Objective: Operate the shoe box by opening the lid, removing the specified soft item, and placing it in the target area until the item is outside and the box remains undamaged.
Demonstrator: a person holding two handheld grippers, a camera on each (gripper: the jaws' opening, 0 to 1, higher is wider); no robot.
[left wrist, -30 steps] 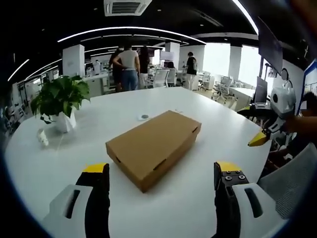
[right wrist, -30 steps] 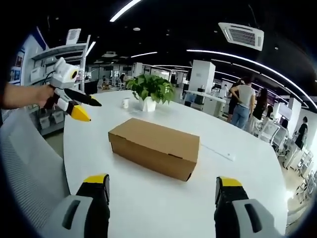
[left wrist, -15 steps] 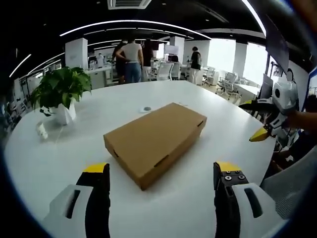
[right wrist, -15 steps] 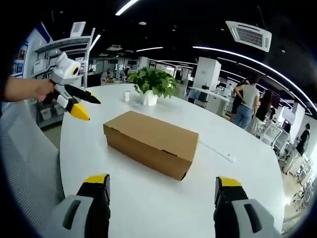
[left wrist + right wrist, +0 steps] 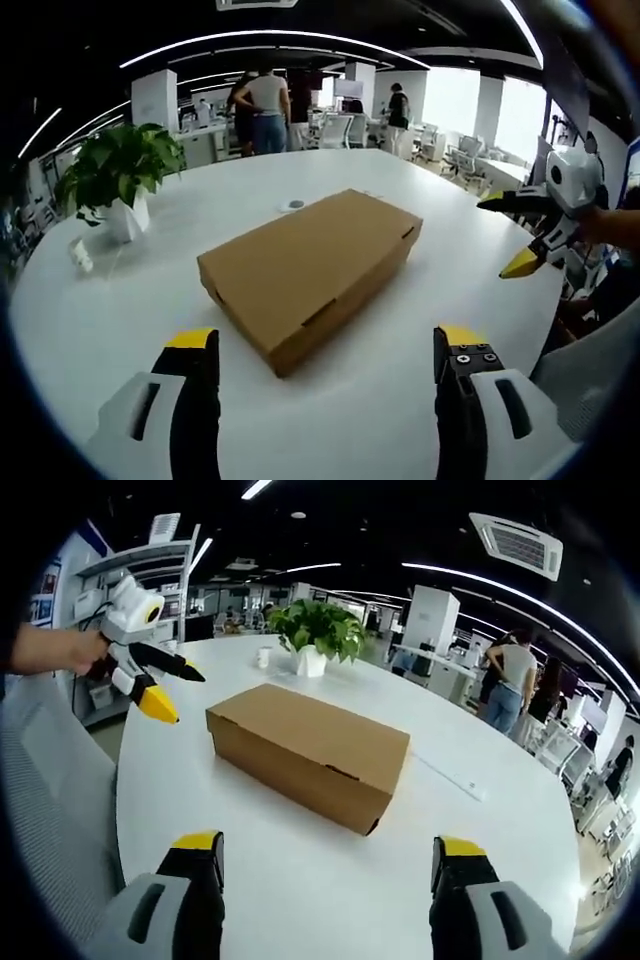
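Note:
A closed brown cardboard shoe box [image 5: 308, 262] lies on the round white table [image 5: 120, 300], lid down; in the right gripper view the box [image 5: 308, 748] sits just ahead. My left gripper [image 5: 318, 350] is open, short of the box's near corner, nothing between its jaws. My right gripper [image 5: 320, 852] is open too, short of the box's long side. The right gripper [image 5: 520, 232] enters the left gripper view at the right, held by a hand. The left gripper [image 5: 160, 685] shows at the left of the right gripper view, jaws apart.
A potted green plant [image 5: 112, 185] in a white pot stands at the table's far left, a small white object [image 5: 80, 256] beside it. A small round disc [image 5: 292, 205] lies beyond the box. People [image 5: 262, 110] stand among desks and chairs behind. A grey chair back [image 5: 50, 810] is near.
Both cameras have drawn a little closer to the box, which looks larger now. The box itself has not moved and stays closed. Both grippers remain open.

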